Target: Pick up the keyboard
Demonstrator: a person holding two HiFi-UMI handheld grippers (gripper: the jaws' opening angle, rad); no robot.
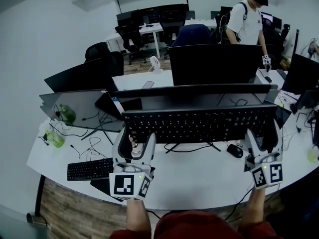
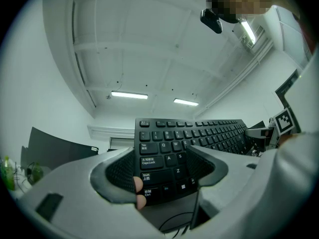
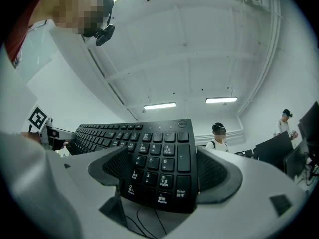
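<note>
**Left.** Your left gripper (image 1: 134, 142) is clamped on the left end of the keyboard (image 1: 199, 123), with its pads closed over the Shift and Ctrl corner. In the left gripper view a pinkish tip (image 2: 140, 185), possibly a finger, sits between one pad and the keyboard's edge. The bite covers only the outermost keys, so a twist of your wrist could lever this end out of the jaws. Keycaps give under pressure and may let the pads creep.

**Centre.** The keyboard appears raised clear of the table (image 1: 199, 180), keys tilted toward you, spanning the gap between both grippers in front of the monitor (image 1: 214, 63). A cable (image 1: 192, 147) loops beneath it, and you cannot tell whether it belongs to this keyboard. If it does, a higher lift would pull it taut and drag on the grip, or sweep the mouse (image 1: 235, 150) lying near it. Pushing forward risks striking the monitor.

**Right.** Your right gripper (image 1: 261, 142) is clamped on the number-pad end, jaws closed across the Enter and Delete corner. If your hands drift apart, together or out of level, the long body bends or twists. The weaker hold then slips first.
</note>
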